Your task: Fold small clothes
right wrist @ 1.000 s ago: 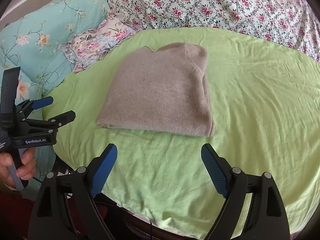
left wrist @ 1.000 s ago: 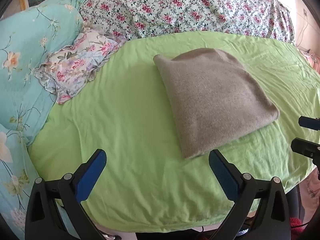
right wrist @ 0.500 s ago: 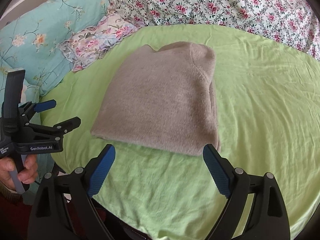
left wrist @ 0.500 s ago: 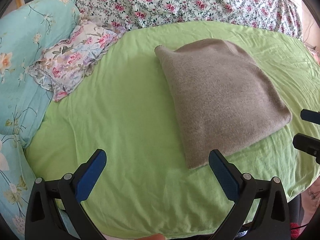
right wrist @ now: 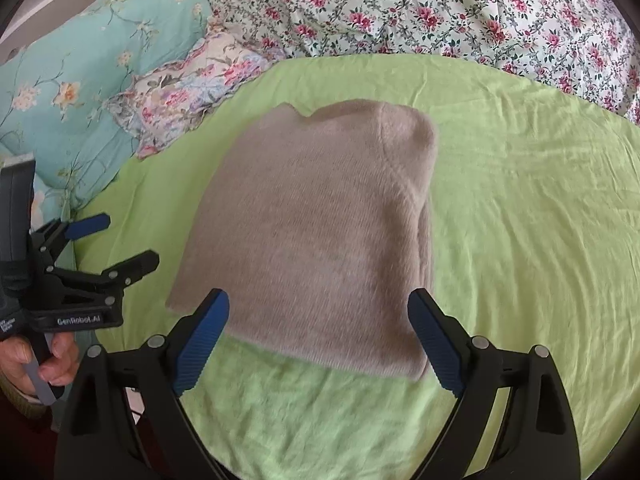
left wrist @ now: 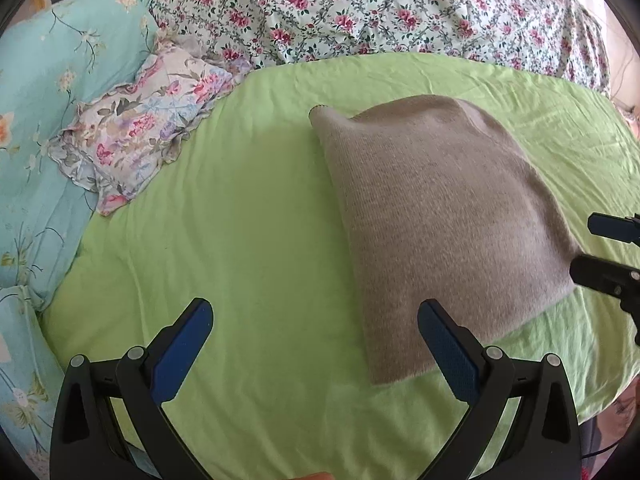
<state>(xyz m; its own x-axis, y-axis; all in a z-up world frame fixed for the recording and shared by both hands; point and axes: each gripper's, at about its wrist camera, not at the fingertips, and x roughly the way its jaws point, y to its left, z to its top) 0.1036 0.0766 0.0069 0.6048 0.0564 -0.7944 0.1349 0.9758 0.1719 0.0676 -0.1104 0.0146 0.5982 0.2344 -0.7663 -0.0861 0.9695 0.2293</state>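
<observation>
Both grippers have closed in on the grey knit garment since a second ago, so it looms larger. It lies partly folded on the green sheet of a bed. The right gripper hovers at its near hem, fingers spread wide and empty; the left gripper, equally open, has the garment's corner at two o'clock. Pinching both near corners evenly would likely keep the next fold square. Floral bedding sits at twelve o'clock, a frilled pillow at ten.
</observation>
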